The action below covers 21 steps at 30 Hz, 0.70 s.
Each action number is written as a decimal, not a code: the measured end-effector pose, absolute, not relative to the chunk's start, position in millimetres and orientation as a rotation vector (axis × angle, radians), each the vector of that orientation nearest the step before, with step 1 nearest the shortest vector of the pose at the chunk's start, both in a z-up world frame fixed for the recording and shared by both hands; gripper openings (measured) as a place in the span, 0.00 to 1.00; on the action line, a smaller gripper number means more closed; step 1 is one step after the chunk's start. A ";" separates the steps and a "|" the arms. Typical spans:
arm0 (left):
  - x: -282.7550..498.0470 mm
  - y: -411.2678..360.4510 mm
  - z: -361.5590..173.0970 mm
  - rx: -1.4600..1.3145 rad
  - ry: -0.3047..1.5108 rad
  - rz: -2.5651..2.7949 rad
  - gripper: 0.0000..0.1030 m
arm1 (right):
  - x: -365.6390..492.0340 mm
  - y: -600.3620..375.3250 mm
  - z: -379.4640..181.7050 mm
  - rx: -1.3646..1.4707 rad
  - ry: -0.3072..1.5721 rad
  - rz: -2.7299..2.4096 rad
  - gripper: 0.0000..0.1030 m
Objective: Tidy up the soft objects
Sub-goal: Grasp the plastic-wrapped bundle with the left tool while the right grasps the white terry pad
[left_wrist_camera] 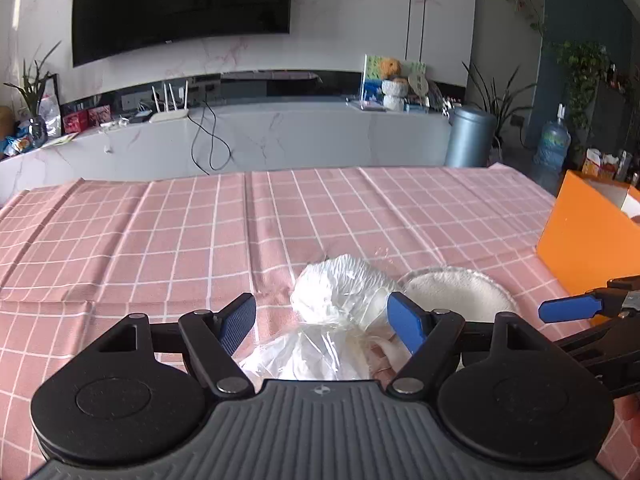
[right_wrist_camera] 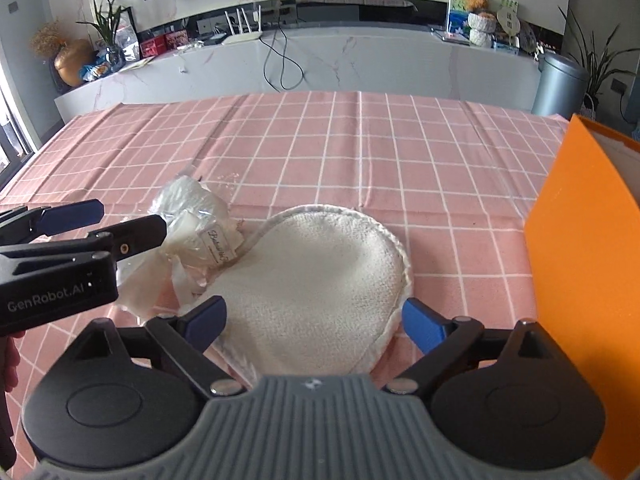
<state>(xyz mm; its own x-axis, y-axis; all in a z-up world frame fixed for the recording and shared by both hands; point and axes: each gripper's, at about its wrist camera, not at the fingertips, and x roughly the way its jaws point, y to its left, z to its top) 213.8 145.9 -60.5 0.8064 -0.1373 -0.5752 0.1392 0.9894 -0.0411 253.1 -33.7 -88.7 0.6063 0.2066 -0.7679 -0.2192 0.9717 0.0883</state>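
A clear plastic bag with white soft stuff [left_wrist_camera: 340,304] lies on the pink checked tablecloth [left_wrist_camera: 200,232]. My left gripper [left_wrist_camera: 322,322] is open, its jaws on either side of the bag. A round white fluffy pad [right_wrist_camera: 316,280] lies just right of the bag [right_wrist_camera: 196,236]; its far part shows in the left wrist view [left_wrist_camera: 456,292]. My right gripper [right_wrist_camera: 316,326] is open, its jaws astride the pad's near edge. The left gripper [right_wrist_camera: 104,220] shows at the left of the right wrist view, and a right fingertip [left_wrist_camera: 568,309] at the right of the left wrist view.
An orange box [right_wrist_camera: 584,264] stands open at the table's right edge, close to the pad; it also shows in the left wrist view [left_wrist_camera: 588,236]. Beyond the table's far edge are a marble TV bench [left_wrist_camera: 240,136] and a grey bin [left_wrist_camera: 470,136].
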 end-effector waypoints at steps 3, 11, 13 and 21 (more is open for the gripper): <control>222.6 147.1 -69.1 0.007 0.643 -0.164 0.85 | 259.8 -32.9 -96.4 0.009 0.921 0.253 0.90; 229.1 147.2 -80.2 -0.037 0.671 -0.194 0.75 | 261.4 -27.2 -107.4 -0.018 0.932 0.267 0.83; 229.6 145.8 -80.6 -0.056 0.681 -0.214 0.65 | 257.4 -21.2 -107.4 -0.057 0.920 0.290 0.75; 222.5 136.3 -77.7 -0.086 0.699 -0.196 0.56 | 248.6 -10.7 -102.1 -0.102 0.896 0.395 0.12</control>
<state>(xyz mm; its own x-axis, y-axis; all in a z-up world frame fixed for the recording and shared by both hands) 222.5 136.3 -77.7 0.7478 -0.2081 -0.6305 0.1502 0.9780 -0.1446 248.6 -10.7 -102.1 0.5580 0.2922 -0.7767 -0.3762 0.9233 0.0772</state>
